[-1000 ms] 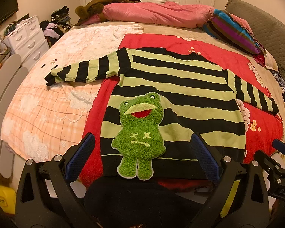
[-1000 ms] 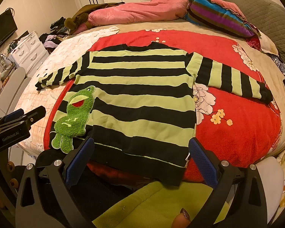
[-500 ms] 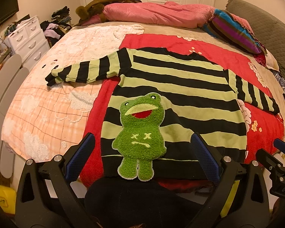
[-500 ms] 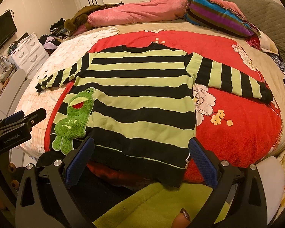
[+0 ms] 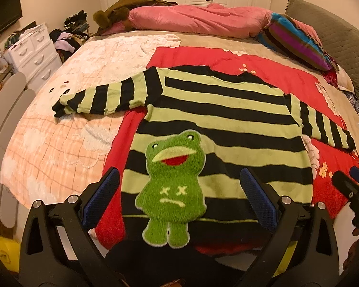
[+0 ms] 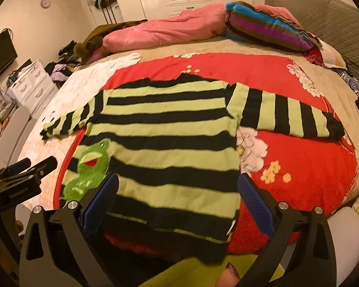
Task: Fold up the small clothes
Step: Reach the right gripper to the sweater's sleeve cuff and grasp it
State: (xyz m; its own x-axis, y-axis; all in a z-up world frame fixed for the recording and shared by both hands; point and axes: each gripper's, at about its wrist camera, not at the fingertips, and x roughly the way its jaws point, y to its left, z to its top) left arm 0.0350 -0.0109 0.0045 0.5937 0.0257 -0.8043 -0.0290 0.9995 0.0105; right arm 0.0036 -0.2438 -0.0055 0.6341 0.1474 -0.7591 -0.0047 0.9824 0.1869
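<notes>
A black and lime-green striped sweater (image 5: 227, 110) with a fuzzy green frog patch (image 5: 172, 184) lies flat, face up, on the bed with both sleeves spread out. It also shows in the right wrist view (image 6: 170, 129). My left gripper (image 5: 179, 198) is open and empty, above the hem over the frog patch. My right gripper (image 6: 178, 198) is open and empty, above the hem on the sweater's right half. The left gripper's body (image 6: 19, 181) shows at the left edge of the right wrist view.
The sweater rests on a red flowered blanket (image 5: 263, 67) over a peach checked blanket (image 5: 59, 143). A pink duvet (image 5: 198, 19) and a striped pillow (image 5: 296, 40) lie at the bed's far side. White drawers (image 5: 33, 50) stand to the left.
The right gripper has moved forward over the sweater's hem and its view is blurred. The left gripper has barely moved. Both stay open.
</notes>
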